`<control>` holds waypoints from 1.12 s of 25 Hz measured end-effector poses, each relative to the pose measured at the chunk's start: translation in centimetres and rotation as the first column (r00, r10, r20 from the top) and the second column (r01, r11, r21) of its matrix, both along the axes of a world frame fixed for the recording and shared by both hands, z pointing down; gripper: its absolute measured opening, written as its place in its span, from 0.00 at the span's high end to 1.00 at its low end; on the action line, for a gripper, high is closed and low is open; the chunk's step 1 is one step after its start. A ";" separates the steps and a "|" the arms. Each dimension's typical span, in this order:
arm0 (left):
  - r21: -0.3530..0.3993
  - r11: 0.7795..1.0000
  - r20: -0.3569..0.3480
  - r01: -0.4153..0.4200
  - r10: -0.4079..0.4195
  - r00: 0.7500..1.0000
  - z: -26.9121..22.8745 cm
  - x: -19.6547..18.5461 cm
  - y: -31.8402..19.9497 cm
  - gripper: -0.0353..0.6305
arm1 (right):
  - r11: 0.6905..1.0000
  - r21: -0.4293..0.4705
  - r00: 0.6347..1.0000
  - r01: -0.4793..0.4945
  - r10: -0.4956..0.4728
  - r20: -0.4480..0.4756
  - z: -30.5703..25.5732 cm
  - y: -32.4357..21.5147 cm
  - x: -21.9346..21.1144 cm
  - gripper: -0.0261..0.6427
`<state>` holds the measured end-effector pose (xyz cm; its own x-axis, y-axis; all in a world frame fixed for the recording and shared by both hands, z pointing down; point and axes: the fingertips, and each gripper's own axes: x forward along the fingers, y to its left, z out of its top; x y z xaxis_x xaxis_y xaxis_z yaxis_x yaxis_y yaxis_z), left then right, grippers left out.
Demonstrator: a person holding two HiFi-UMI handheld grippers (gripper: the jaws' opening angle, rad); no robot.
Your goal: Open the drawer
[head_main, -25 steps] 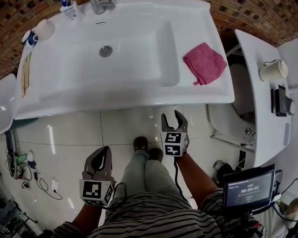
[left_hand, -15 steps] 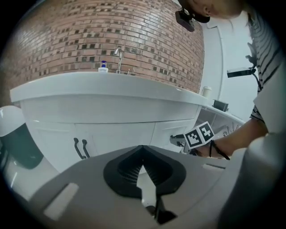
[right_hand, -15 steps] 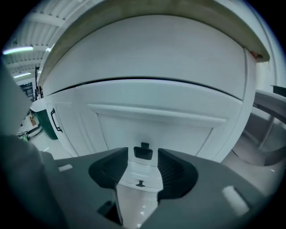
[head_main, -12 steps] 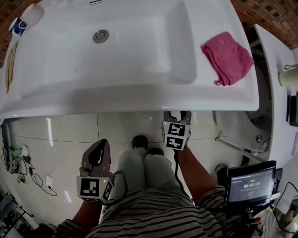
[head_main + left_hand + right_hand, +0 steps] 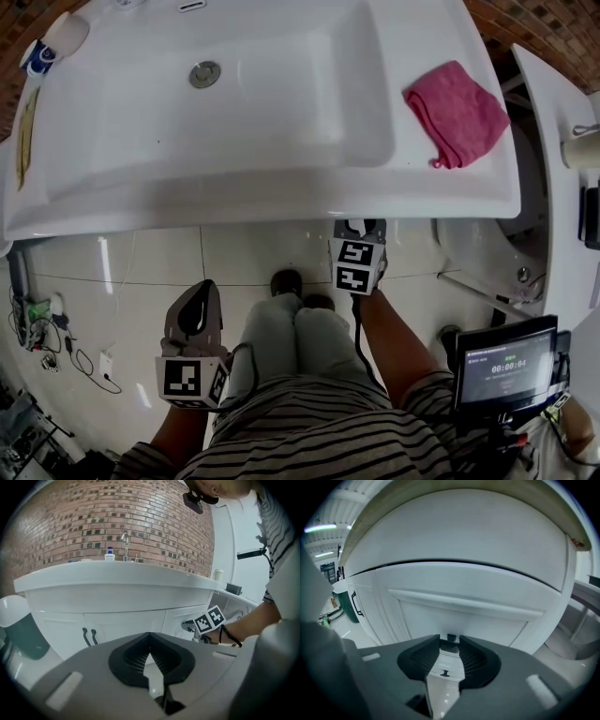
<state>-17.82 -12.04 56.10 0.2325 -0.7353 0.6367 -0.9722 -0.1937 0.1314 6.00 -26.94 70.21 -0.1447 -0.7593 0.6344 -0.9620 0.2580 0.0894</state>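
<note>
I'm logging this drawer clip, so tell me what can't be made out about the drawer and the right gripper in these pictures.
1. Right gripper view: the drawer's dark handle sits between the right gripper's jaws, too small to tell whether they clamp it.
2. Head view: drawer and gripper tips are hidden beneath the sink counter's edge.
3. Left gripper view: the marker cube covers that gripper's jaws.

Screen (image 5: 507,364), lower right in the head view: green digits, apparently 00:00:04; the smaller line above them is illegible. Cubes on the left gripper (image 5: 200,291) and right gripper (image 5: 362,228): black-and-white square markers, no characters. No other legible text.
</note>
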 end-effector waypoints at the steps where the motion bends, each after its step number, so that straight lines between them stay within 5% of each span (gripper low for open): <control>1: -0.001 1.000 0.003 -0.002 0.002 1.000 -0.1 0.0 0.2 0.93 | 1.000 -0.007 1.000 0.002 -0.002 0.000 0.0 0.1 0.0 0.77; 6: 0.057 0.998 -0.007 0.006 -0.006 1.000 -1.1 0.3 0.6 0.93 | 0.999 -0.048 1.000 0.006 -0.006 0.003 0.2 1.5 0.1 0.77; 28: 0.053 0.997 -0.004 -0.056 0.057 0.998 -7.3 3.2 6.3 0.93 | 0.941 -0.329 0.995 0.083 -0.094 -0.019 0.8 20.3 1.2 0.78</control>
